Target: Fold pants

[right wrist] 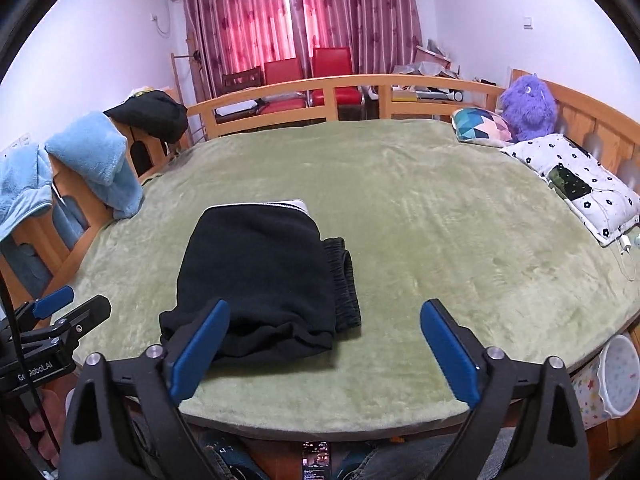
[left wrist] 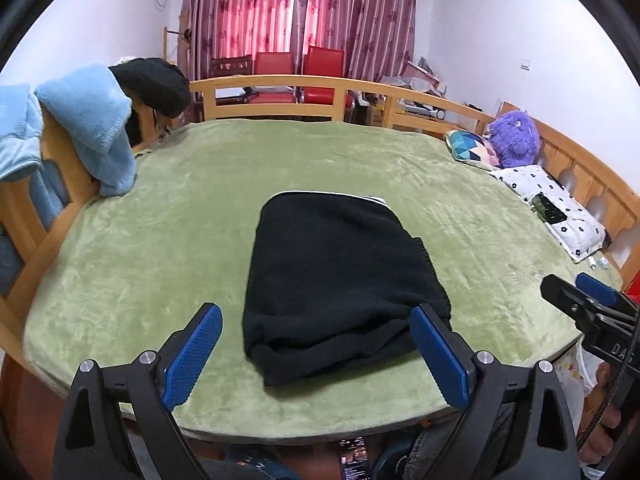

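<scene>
Home bedroom: bed (left wrist: 160, 216), curtains (left wrist: 296, 12)

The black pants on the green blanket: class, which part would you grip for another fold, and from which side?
Grip the black pants at the near bunched edge, coming in low from the person's side of the green blanket. That edge lies thick and rumpled, closest to both open grippers; the elastic waistband pokes out on the right, a second handhold for the right gripper.
</scene>
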